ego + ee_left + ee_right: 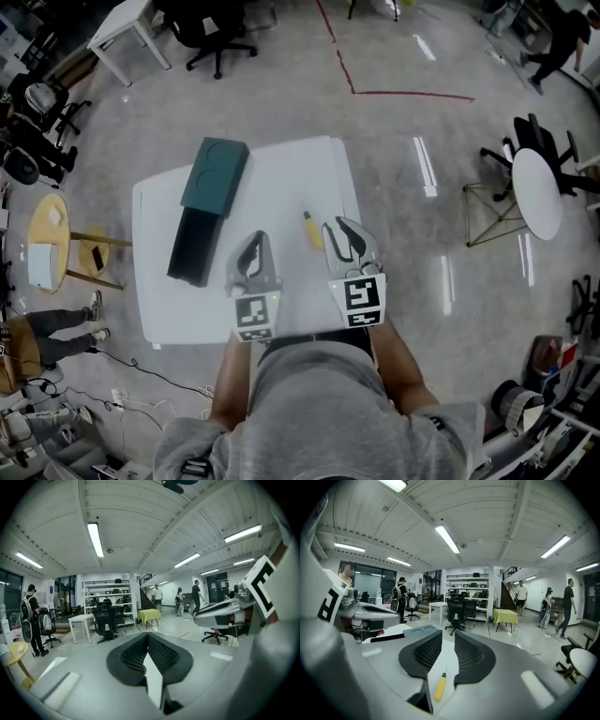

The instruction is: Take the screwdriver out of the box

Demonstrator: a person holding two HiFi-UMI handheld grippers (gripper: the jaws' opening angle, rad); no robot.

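Two square-patterned marker cubes point(254, 317) point(361, 300) top left tool point(256, 240) and right tool point(339, 227).

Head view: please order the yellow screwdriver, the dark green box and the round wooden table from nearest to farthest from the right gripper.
1. Yellow screwdriver, just left of the right gripper.
2. Dark green box, farther left.
3. Round wooden table, on the floor, far left.
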